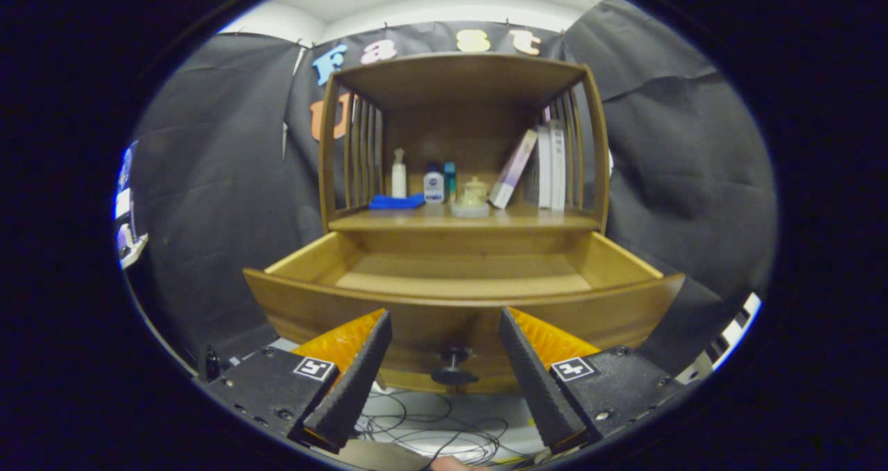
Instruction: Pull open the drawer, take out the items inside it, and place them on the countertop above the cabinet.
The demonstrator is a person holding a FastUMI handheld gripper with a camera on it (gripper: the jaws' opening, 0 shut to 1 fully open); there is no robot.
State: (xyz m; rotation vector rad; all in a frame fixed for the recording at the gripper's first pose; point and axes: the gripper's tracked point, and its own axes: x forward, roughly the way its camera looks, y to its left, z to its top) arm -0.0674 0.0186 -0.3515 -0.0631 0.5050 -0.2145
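A wooden cabinet stands ahead with its drawer (461,297) pulled out toward me. The drawer's inside floor (461,273) that I can see is bare wood; its near part is hidden behind the curved front panel. A dark round knob (454,367) sticks out low on the drawer front, between my fingers and just ahead of them. My gripper (444,360) is open, with nothing between the fingers. On the countertop (430,218) above the drawer stand a white pump bottle (399,174), a small white bottle (433,185), a teal bottle (450,177), a pale lidded jar (472,197) and a blue cloth (395,202).
Books (548,169) lean at the right of the shelf, one tilted (512,169). Slatted sides and a top board enclose the shelf space. Loose cables (430,429) lie on the pale floor below the drawer. Black cloth walls surround the cabinet.
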